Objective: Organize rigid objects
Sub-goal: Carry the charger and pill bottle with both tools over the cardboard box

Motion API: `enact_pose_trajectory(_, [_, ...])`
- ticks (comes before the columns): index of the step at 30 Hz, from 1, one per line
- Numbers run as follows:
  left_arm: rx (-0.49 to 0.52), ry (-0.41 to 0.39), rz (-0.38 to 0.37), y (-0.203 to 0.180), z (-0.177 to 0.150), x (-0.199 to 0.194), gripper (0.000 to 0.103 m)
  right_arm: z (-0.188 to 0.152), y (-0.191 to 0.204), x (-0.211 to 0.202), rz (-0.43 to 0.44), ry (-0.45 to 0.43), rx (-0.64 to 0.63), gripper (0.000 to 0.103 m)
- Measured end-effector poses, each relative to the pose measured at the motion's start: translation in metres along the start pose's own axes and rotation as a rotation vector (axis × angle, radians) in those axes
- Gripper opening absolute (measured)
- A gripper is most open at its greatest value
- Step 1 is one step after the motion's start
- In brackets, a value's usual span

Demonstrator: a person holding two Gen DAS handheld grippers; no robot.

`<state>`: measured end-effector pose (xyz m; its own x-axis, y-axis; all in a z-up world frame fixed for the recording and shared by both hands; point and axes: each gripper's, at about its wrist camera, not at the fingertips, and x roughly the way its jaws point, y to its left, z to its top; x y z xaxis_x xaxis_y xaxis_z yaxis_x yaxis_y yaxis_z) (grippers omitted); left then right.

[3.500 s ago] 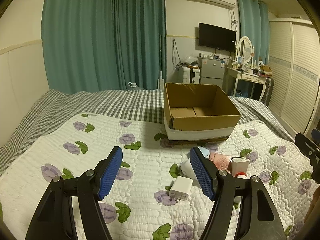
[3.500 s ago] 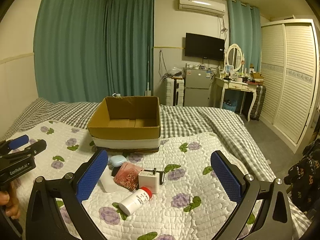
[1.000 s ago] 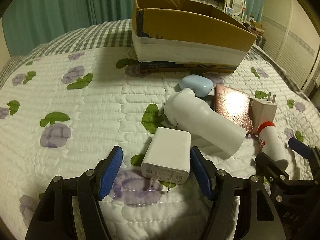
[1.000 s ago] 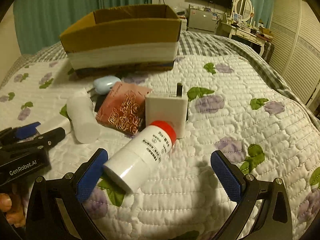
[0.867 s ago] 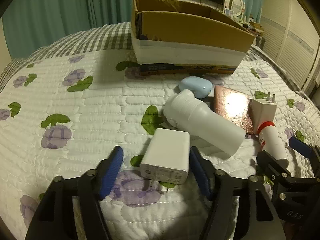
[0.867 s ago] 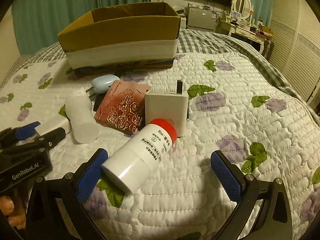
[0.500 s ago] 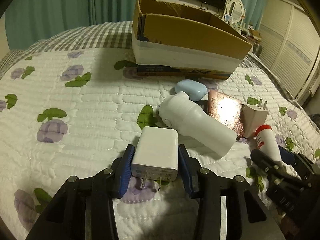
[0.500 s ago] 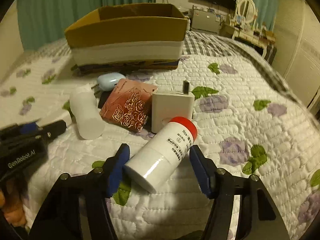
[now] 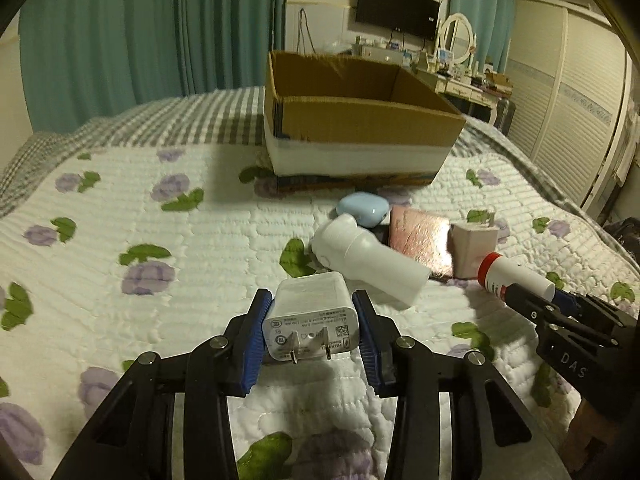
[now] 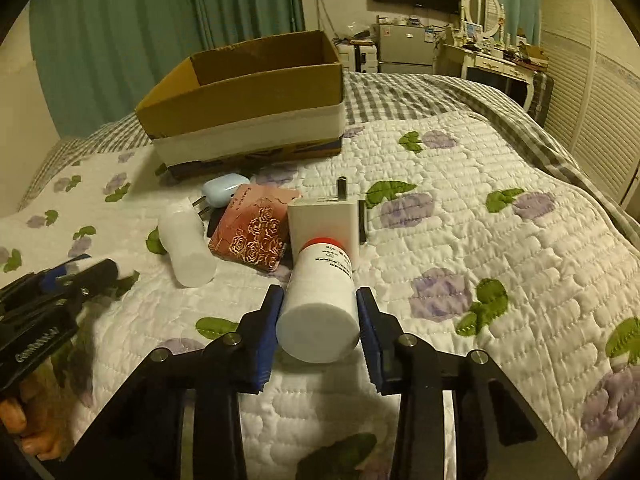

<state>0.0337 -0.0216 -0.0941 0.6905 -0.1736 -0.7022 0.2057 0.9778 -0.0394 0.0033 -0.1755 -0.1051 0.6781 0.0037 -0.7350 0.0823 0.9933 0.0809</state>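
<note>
My left gripper (image 9: 310, 300) is closing its jaws on a white plug charger (image 9: 310, 314), blue pads pressed on both its sides, prongs toward the camera, raised a little off the quilt. In the right wrist view my right gripper (image 10: 319, 296) is closing its jaws on a white red-capped bottle (image 10: 320, 308), pads against its sides, cap pointing away. An open cardboard box (image 9: 360, 120) stands behind on the bed. Between lie a white cylindrical device (image 9: 368, 260), a pale blue case (image 9: 362, 210), a pink rose-patterned case (image 10: 252, 236) and a second white charger (image 10: 324, 220).
The flowered white quilt (image 9: 160, 240) covers the near bed, with grey checked bedding behind the box. A wardrobe (image 9: 580, 120) stands to the right. A dresser, fridge and teal curtains line the far wall. A hand shows at the lower left of the right wrist view.
Both grippers went from wide open over the objects to clamped: the left onto the charger, the right onto the bottle. Both then rose slightly, and the box now shows more level.
</note>
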Motion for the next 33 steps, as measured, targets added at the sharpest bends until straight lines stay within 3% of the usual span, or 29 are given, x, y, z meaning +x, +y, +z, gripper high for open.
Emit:
enact_pose_trajectory(7, [-0.010, -0.069, -0.004, -0.004, 0.018, -0.025, 0.041, 0.006, 0.012, -0.037, -0.023, -0.101, -0.094, 0.036])
enact_pose_trajectory(13, [0.000, -0.119, -0.004, -0.008, 0.035, -0.054, 0.041, 0.021, 0.018, -0.078, 0.035, -0.200, -0.087, 0.036])
enact_pose_trajectory(17, [-0.025, -0.112, 0.006, -0.005, 0.050, -0.073, 0.041, 0.045, 0.023, -0.112, 0.067, -0.294, -0.106, 0.036])
enact_pose_trajectory(25, [0.022, -0.313, -0.007, -0.018, 0.105, -0.134, 0.041, 0.093, 0.028, -0.171, 0.154, -0.478, -0.126, 0.036])
enact_pose_trajectory(33, [0.064, -0.404, -0.007, -0.027, 0.160, -0.140, 0.041, 0.150, 0.036, -0.193, 0.155, -0.580, -0.179, 0.036])
